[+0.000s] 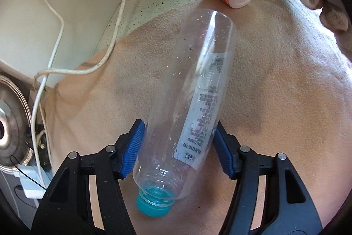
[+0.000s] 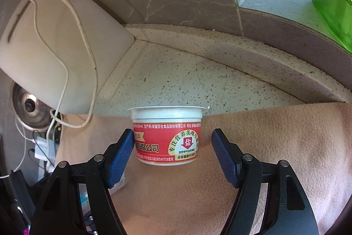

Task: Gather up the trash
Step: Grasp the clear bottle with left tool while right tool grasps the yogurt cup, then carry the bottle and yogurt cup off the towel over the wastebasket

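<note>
While the clear plastic bottle [image 1: 187,107] lies on its side on the peach towel [image 1: 275,91], teal cap [image 1: 154,202] toward the camera, the left gripper [image 1: 176,147] straddles its lower body, pads at both sides but not visibly squeezing. It looks best to close squarely below the label so the bottle cannot roll. To the right, the right gripper [image 2: 172,153] stands unclenched around the red-and-white food cup [image 2: 167,136]; its left pad [image 2: 121,151] is touching or nearly touching the cup, the right apart, so centre it before closing.

Printed on the red cup [image 2: 167,138]: "有限公司", "盐" on a red arrow, "分享健康分享爱". Bottle label [image 1: 198,111] print too small to read.
</note>
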Motion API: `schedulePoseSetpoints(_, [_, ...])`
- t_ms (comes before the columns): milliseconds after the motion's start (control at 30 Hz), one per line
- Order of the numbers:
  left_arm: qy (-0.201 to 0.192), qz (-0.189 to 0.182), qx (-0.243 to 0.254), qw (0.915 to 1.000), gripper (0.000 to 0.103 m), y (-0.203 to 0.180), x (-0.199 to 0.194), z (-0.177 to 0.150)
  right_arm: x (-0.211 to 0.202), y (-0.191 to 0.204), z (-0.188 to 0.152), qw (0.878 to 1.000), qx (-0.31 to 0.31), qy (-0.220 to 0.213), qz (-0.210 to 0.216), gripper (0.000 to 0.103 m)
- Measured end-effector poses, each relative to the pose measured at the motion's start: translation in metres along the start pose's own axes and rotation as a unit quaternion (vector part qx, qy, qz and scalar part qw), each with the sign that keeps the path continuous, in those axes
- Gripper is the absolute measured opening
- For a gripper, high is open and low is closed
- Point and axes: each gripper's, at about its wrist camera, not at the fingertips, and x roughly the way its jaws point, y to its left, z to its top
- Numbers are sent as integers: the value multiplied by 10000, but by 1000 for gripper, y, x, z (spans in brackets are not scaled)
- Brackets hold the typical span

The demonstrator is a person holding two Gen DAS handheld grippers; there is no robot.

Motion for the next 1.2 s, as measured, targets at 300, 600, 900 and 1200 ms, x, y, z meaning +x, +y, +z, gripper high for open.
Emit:
schedulePoseSetpoints(300, [-153,-337,-547,9978,61,16,-13,-23,-19,18,-8,9993,-266,-261,66,60])
schedulePoseSetpoints(600, [-418,-666,-1151,9902,61,34,-48,-69,-51,41,-46,9981,-493,-303,200,60])
schedulePoseSetpoints(900, [-612,-856,-1431,9841,61,40,-96,-116,-96,80,-102,9960,-691,-356,437,59])
schedulePoseSetpoints(1200, [-710,-932,-1611,9800,61,40,-145,-196,-140,115,-179,9944,-769,-312,655,59])
